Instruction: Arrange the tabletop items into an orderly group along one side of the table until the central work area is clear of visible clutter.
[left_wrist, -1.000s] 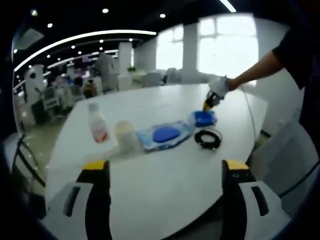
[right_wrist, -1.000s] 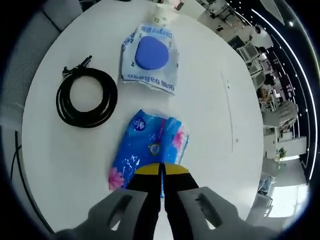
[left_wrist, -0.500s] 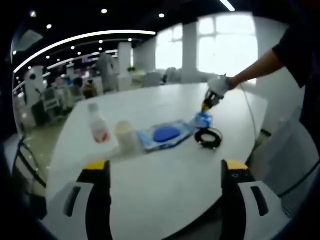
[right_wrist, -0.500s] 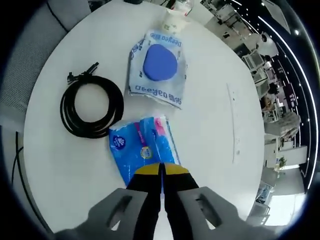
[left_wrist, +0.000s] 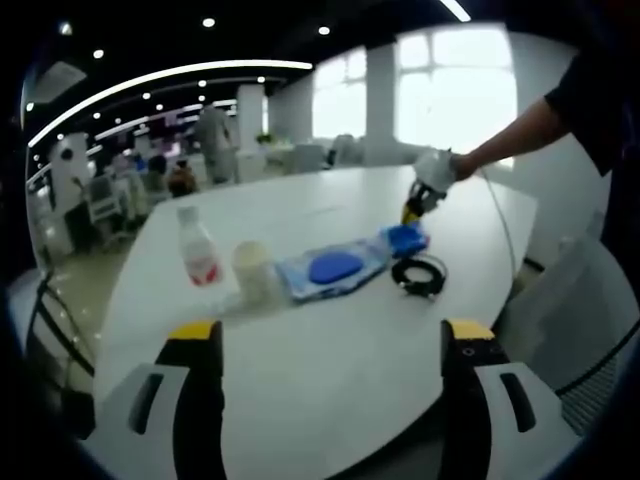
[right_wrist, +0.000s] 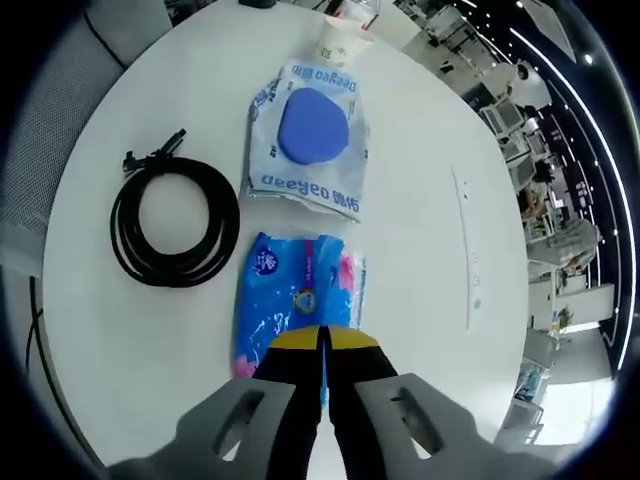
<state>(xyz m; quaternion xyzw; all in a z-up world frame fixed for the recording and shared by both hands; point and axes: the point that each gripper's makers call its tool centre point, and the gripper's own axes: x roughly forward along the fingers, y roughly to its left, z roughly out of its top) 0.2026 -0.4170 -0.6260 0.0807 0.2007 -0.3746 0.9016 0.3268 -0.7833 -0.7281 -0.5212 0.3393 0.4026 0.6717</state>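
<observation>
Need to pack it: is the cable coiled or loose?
Coiled: the cable lies in a neat round loop on the table, ends tucked together at one side.

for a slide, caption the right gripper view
Right claw shut on blue pack, beside coiled cable on white table.

In the left gripper view, a row is formed across the table: a bottle at the left, a cup just right of it, then a flat pouch, then a tissue pack at the right. A coiled cable is placed just in front of the pack. In the right gripper view, the cable is seen left of the pack, with the pouch beyond the pack and the cup beyond the pouch.
</observation>
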